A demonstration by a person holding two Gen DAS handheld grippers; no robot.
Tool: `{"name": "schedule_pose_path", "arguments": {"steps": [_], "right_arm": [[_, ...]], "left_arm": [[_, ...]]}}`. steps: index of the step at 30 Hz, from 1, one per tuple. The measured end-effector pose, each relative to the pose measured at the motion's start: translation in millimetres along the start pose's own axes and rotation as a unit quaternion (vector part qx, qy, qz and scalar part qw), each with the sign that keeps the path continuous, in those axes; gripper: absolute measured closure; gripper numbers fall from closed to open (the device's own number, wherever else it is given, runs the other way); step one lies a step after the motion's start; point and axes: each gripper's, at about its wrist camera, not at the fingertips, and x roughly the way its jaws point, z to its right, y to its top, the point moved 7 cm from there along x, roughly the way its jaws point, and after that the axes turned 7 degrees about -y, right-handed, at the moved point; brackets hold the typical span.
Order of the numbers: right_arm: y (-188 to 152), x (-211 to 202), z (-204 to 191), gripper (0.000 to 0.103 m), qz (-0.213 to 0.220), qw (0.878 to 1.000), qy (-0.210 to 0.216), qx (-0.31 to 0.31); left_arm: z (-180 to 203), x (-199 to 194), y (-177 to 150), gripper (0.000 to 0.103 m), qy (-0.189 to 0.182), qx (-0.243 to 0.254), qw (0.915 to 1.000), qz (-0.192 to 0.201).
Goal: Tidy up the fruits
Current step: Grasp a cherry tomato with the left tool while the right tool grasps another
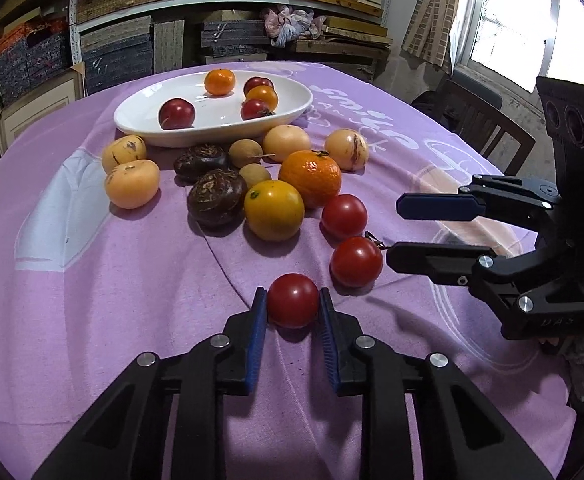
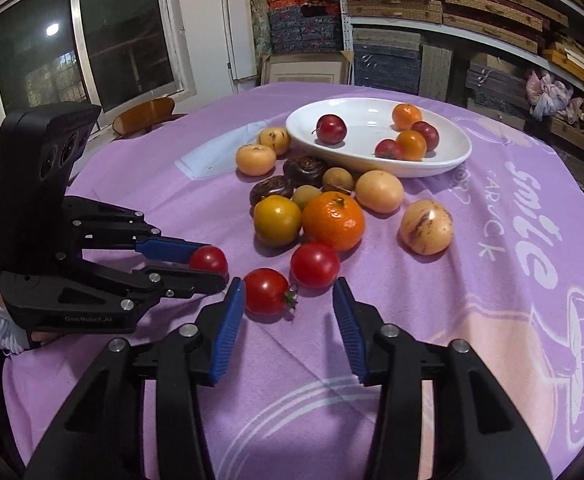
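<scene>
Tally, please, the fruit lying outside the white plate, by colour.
Red tomatoes: 3
Yellow tomato: 1
Orange tangerine: 1
Pale yellow fruits: 4
Dark brown fruits: 2
Small tan fruits: 2
Total: 13

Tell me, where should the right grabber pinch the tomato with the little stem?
Pinch the stemmed tomato across its round middle, coming from the near side with the right gripper. Its stem sticks out sideways, so probably keep that pad just clear of it.
</scene>
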Motion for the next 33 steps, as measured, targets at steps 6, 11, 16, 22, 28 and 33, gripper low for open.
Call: {"name": "schedule_pose_path", "arguments": {"steps": [6, 11, 16, 22, 28, 33], "right_arm": [[-3.6, 10.6, -23.7, 0.058, -0.028, 0.999, 0.012, -0.038], [-4.5, 21.5, -31.3, 0.058, -0.045, 0.998, 0.002, -0.045], [-3.3, 32.9, -29.0, 0.061, -0.060, 0.998, -0.008, -0.035], [-4.1, 37.6, -23.7, 0.071, -0.071, 0.997, -0.007, -0.020], [-0.6, 30.8, -19.2, 0.074, -0.058, 0.998, 0.009, 0.009], [25.9, 10.2, -5.5, 0.074, -0.026, 0.999, 0.013, 0.031]], "left_arm": [[-12.4, -7.4, 3.8, 0.078, -0.002, -0.025, 0.9996, 0.014], [-16.2, -12.3, 4.9, 0.078, -0.004, -0.034, 0.9992, 0.023], [-17.5, -14.6, 4.2, 0.078, 0.001, -0.034, 0.9991, 0.028], [-20.2, -14.1, 3.6, 0.078, 0.008, -0.038, 0.9989, 0.026], [-23.2, -16.1, 9.7, 0.078, 0.012, -0.043, 0.9986, 0.029], [-34.0, -25.6, 47.1, 0.078, 0.031, -0.029, 0.9982, 0.041]]}}
